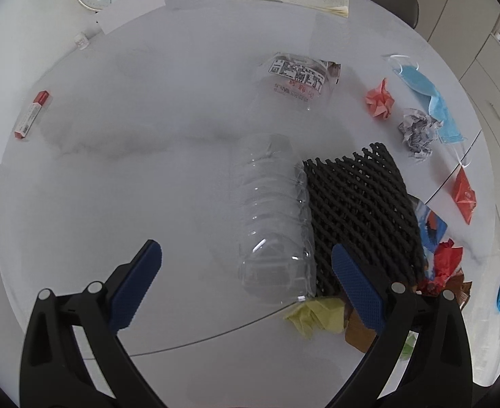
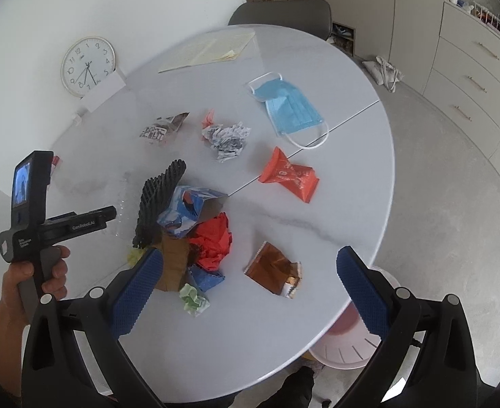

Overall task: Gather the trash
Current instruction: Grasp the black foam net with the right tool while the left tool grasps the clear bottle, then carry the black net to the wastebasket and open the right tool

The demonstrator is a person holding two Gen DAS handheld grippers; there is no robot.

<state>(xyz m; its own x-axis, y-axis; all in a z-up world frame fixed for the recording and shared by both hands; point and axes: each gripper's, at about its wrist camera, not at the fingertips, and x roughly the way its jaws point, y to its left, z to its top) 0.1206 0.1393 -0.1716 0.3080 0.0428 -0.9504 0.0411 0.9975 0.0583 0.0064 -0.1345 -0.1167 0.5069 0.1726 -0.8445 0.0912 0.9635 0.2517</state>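
Two grippers hang above a round white table [image 2: 317, 224] strewn with trash. The left gripper [image 1: 246, 282] has its jaws wide apart, just over the base of a clear plastic bottle [image 1: 270, 217] lying on its side beside a black foam net [image 1: 358, 204]. The right gripper [image 2: 250, 278] also has its jaws apart and empty, above a heap of red paper [image 2: 214, 241] and torn wrappers. A blue face mask [image 2: 290, 108], an orange wrapper [image 2: 289, 176] and a crumpled newspaper ball [image 2: 227, 139] lie farther off. A pink bin [image 2: 348, 343] sits below the table edge.
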